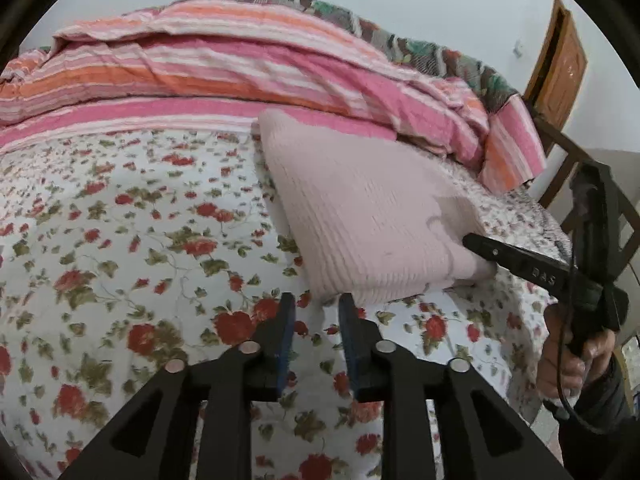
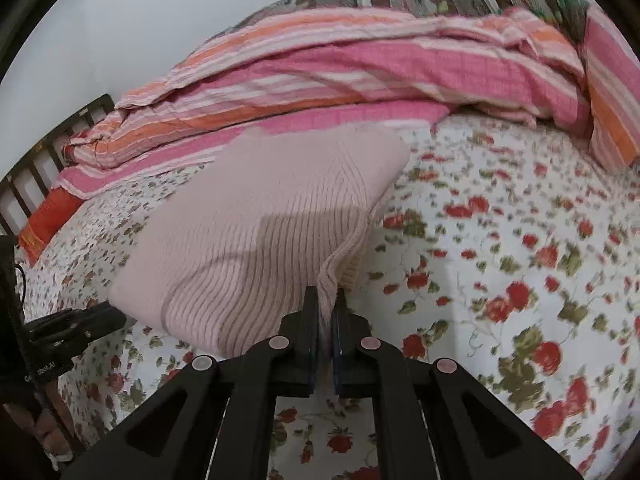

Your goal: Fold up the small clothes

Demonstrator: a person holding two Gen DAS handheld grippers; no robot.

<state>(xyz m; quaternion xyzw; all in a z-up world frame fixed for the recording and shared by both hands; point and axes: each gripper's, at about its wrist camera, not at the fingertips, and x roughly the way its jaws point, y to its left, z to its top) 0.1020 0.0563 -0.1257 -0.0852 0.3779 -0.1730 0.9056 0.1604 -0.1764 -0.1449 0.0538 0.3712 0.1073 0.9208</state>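
Note:
A folded pale pink ribbed sweater (image 1: 372, 216) lies on the flowered bedsheet (image 1: 120, 240). My left gripper (image 1: 316, 304) stands narrowly open just short of the sweater's near corner, with only sheet showing between its fingers. In the right wrist view the sweater (image 2: 260, 232) fills the middle, and my right gripper (image 2: 325, 296) is shut on a pinched-up fold at its near right corner. From the left wrist view the right gripper (image 1: 472, 242) reaches in from the right and meets the sweater's right corner, held by a person's hand (image 1: 572, 364).
A rumpled pink and orange striped quilt (image 1: 240, 68) is heaped along the far side of the bed, with a patterned blanket (image 1: 420, 48) behind it. A wooden door (image 1: 560, 68) stands at the right, and a dark slatted bed frame (image 2: 40, 152) at the other end.

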